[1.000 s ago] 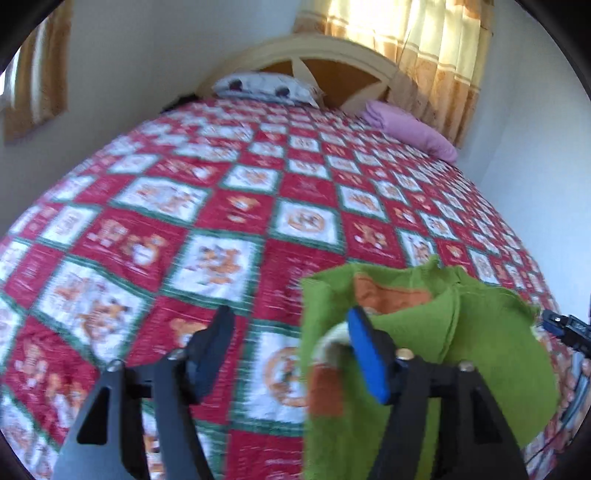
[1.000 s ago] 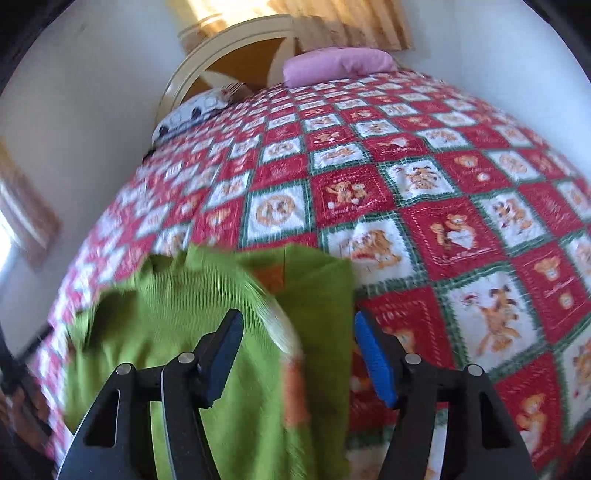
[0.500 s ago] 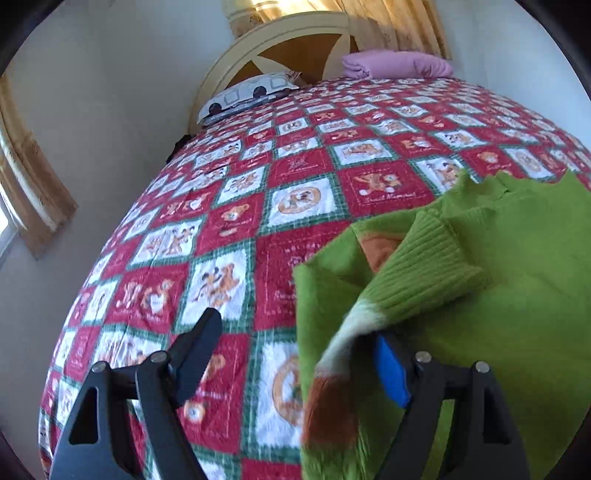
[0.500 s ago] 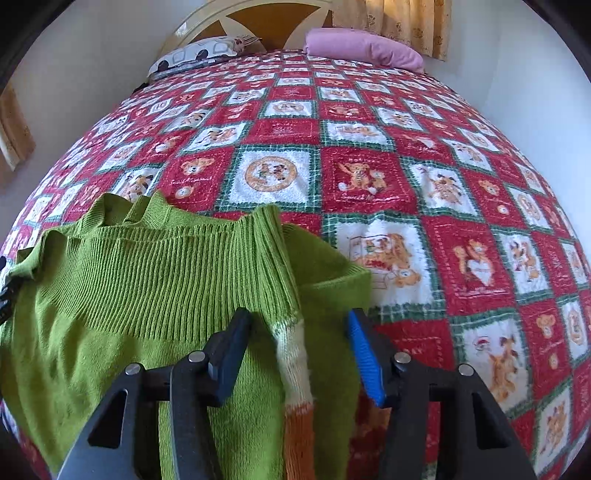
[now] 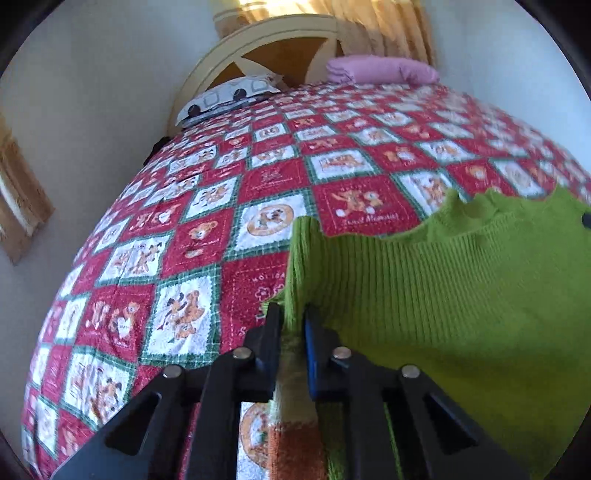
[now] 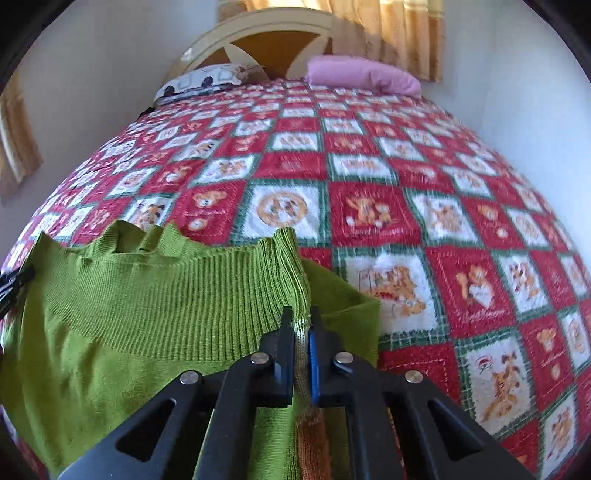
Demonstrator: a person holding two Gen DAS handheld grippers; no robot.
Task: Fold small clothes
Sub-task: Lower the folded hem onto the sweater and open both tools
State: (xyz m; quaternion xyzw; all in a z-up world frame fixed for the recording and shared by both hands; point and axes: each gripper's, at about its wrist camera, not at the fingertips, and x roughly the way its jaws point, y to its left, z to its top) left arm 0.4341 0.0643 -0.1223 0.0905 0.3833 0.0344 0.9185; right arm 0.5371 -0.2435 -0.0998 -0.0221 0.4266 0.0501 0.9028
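In the left wrist view, the left gripper (image 5: pixel 293 325) sits at the bottom centre of the frame, its jaws closing with a bunched edge of the green knit sweater (image 5: pixel 443 295) pinched between the black and blue pads; a white and orange striped part of the knit hangs just below the grip. The sweater fills the lower right of the frame, its ribbed band running up toward the right edge, lying on the red, white and green patchwork quilt (image 5: pixel 221 206) that covers the bed. Folding looks barely begun: an edge is gripped, but no neat fold shows, so I judge the folds themselves are left to do. On a red quilt square at centre right the words "Sweet Memories" can be made out; another red square just above the gripper carries lettering that seems to begin "HOLIDA", the rest hidden by the sweater. In the right wrist view, the right gripper (image 6: pixel 302 325) at bottom centre is clamped tight on the sweater's ribbed edge, the knit squeezed thin between the pads. Here the sweater spreads over the lower left, rumpled. Writing on the quilt squares is too blurred to read. A pink pillow (image 6: pixel 362 74) and a patterned pillow (image 6: pixel 207 79) lie by the headboard (image 6: pixel 258 29) at the top.
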